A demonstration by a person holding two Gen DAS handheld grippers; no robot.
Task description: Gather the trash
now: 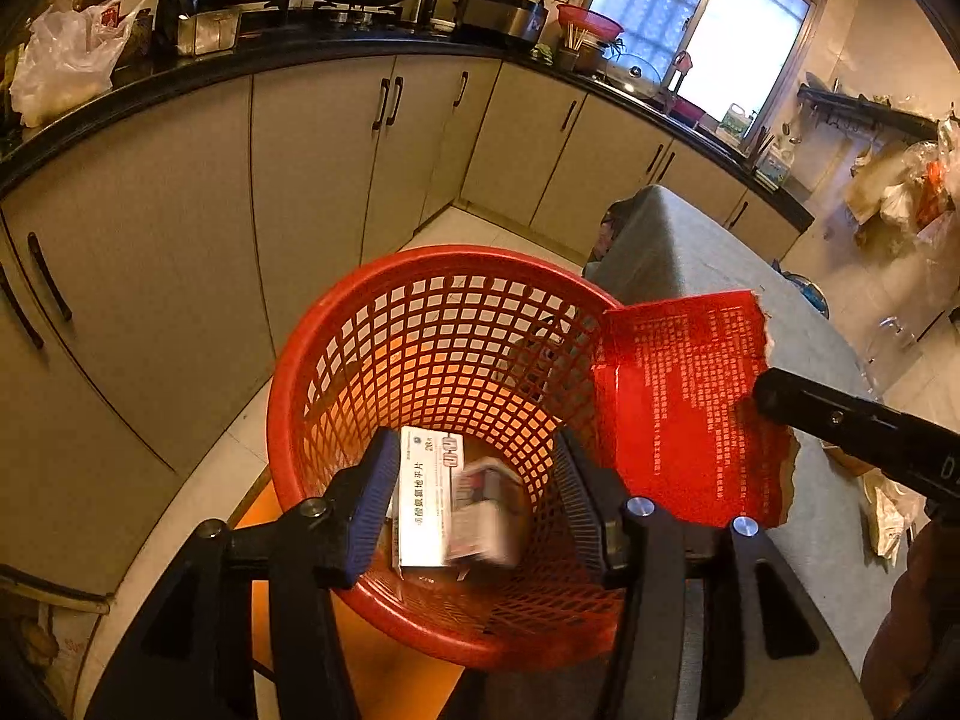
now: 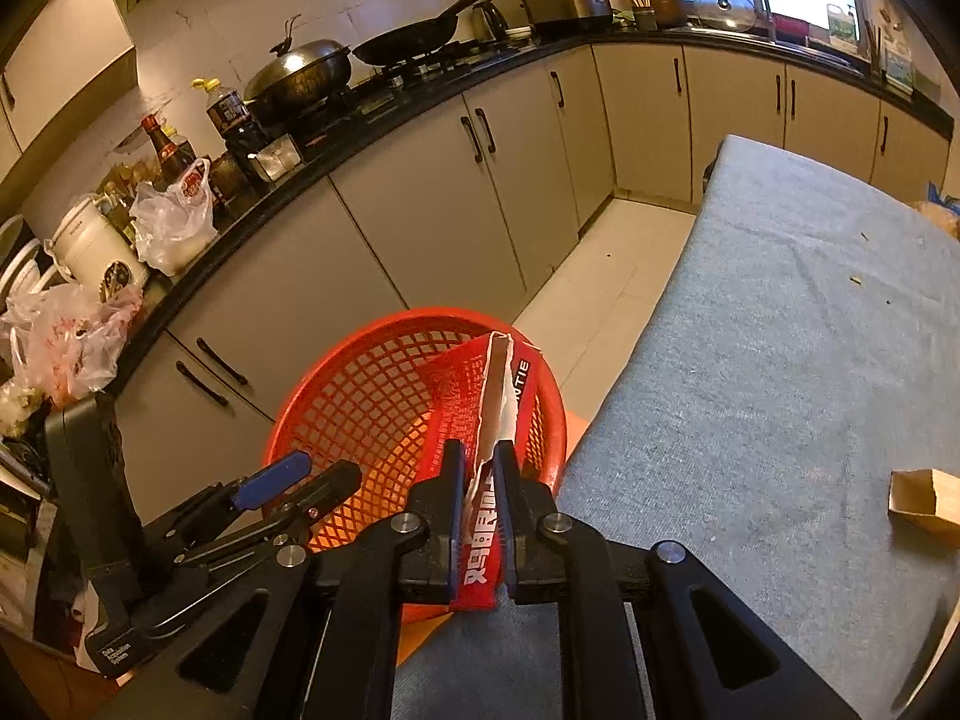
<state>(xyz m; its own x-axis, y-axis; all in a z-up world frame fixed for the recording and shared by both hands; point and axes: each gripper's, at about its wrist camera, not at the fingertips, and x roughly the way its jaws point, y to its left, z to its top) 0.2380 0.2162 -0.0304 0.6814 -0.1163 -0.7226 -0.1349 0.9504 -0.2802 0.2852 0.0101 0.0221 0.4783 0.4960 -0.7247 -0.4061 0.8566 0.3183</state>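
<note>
Red torn card: a ripped piece of red packaging (image 2: 483, 531) with white lettering, edge-on in the right wrist view, reaching from the table edge out over the basket's rim; in the left wrist view it (image 1: 684, 402) shows as a broad red sheet with ragged edges beside the basket.
Right gripper: (image 2: 480, 468) its fingers are pressed onto the red piece from both sides, pinching it upright.
Left gripper: (image 1: 474, 498) fingers spread wide with nothing between them, poised above the basket's mouth; blue pad (image 1: 375, 498) on one finger.
Basket: red plastic mesh bin (image 1: 420, 330) on the floor, just beside the table.
Inside basket: a white medicine box (image 1: 426, 504) with printed text, and a second small box (image 1: 486, 516) that is motion-blurred.
Table: covered in grey-blue cloth (image 2: 780, 330); a small brown cardboard box (image 2: 927, 498) sits on it, well apart from the gripper.
Surroundings: beige cabinets (image 2: 432, 210) under a black counter (image 2: 372, 126) carrying a wok (image 2: 414, 39), bottles and plastic bags.
</note>
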